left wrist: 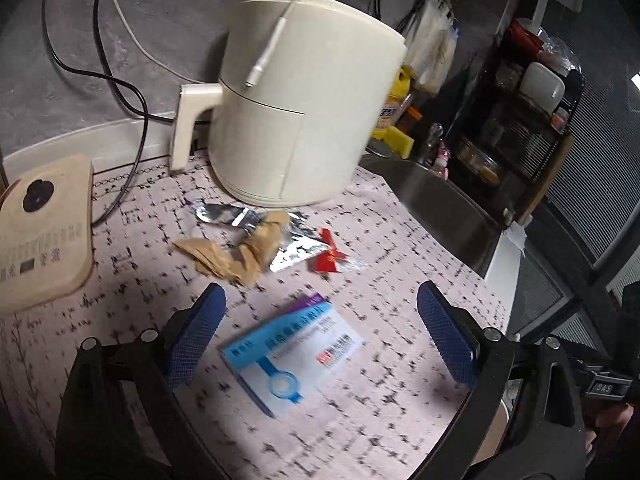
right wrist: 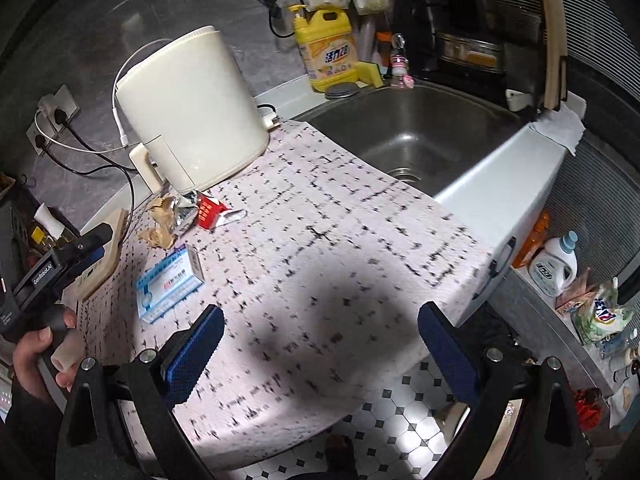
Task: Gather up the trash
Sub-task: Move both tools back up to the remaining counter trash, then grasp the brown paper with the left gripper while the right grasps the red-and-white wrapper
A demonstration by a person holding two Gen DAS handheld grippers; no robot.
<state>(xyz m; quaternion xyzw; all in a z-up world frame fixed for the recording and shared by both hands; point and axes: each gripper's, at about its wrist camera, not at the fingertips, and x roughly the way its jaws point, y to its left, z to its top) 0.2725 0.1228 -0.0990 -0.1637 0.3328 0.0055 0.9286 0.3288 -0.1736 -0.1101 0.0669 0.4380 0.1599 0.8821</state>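
Note:
A blue and white medicine box (left wrist: 292, 350) lies on the patterned counter cloth, between the open fingers of my left gripper (left wrist: 320, 344). Beyond it lie crumpled brown paper (left wrist: 236, 254), a silver foil wrapper (left wrist: 296, 246) and a red wrapper (left wrist: 328, 258). In the right wrist view the box (right wrist: 168, 284), brown paper (right wrist: 162, 222), foil (right wrist: 182, 216) and red wrapper (right wrist: 210, 212) lie far left. My right gripper (right wrist: 320, 344) is open and empty over the counter's front edge. The left gripper's body (right wrist: 68, 262) shows at the left, held by a hand.
A cream air fryer (left wrist: 304, 108) stands behind the trash. A beige scale (left wrist: 44, 232) lies at the left. A steel sink (right wrist: 416, 132) is to the right, with a yellow detergent bottle (right wrist: 326, 52) behind it. Cables run along the wall. Tiled floor (right wrist: 400, 420) lies below.

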